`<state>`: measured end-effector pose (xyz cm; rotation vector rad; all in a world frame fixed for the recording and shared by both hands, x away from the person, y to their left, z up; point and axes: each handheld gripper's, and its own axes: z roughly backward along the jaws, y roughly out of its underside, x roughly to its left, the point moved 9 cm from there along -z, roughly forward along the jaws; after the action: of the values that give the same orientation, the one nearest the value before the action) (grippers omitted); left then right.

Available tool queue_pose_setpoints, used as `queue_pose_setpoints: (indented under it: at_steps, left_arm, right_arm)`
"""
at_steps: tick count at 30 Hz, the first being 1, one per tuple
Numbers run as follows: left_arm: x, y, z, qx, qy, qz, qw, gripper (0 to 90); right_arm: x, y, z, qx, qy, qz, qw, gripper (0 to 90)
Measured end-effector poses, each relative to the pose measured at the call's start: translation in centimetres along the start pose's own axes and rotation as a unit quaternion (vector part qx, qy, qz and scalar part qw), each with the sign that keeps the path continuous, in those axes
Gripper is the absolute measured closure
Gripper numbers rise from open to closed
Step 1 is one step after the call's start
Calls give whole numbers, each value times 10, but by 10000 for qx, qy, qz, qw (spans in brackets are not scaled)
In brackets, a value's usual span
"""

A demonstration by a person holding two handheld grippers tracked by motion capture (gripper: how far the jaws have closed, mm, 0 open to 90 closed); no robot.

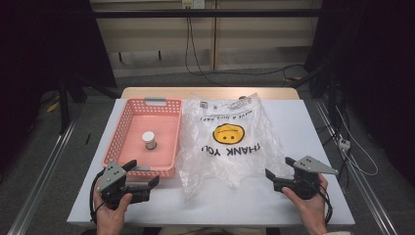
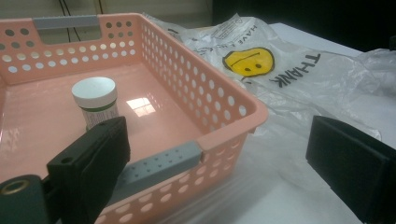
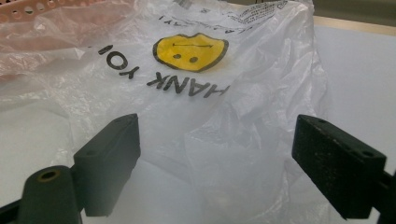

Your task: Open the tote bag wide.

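A clear plastic bag with a yellow smiley and "THANK YOU" print lies crumpled in the middle of the white table. Left of it stands a pink perforated basket holding one small white-capped jar. My left gripper rests open at the basket's near right corner, jaws empty. In the left gripper view the jar stands upright inside the basket. My right gripper is open by the bag's near right edge. The right gripper view has the bag lying ahead of the wide jaws.
The table's near edge runs just behind both hands. Bare white surface lies to the right of the bag. Cables and metal rails sit on the floor beside the table.
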<state>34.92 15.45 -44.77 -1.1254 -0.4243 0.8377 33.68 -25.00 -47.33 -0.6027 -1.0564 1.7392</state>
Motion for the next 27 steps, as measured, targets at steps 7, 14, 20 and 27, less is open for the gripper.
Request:
queue_pose_setpoints:
  at_steps: [7,14,20,27]
  left_arm:
    - [0,1,-1,40,14,46,10000,59]
    - [-2,1,-1,79,65,-7,9999,58]
    - [-2,2,-2,86,68,-59,9999,57]
    - [-2,3,0,87,99,-40,9999,56]
  right_arm:
    - [2,0,-1,75,-41,61,9999,130]
    - [10,-3,-5,208,-131,207,9995,127]
    - [29,-7,-18,431,-354,518,9971,124]
    - [55,-9,-33,671,-755,740,9921,161]
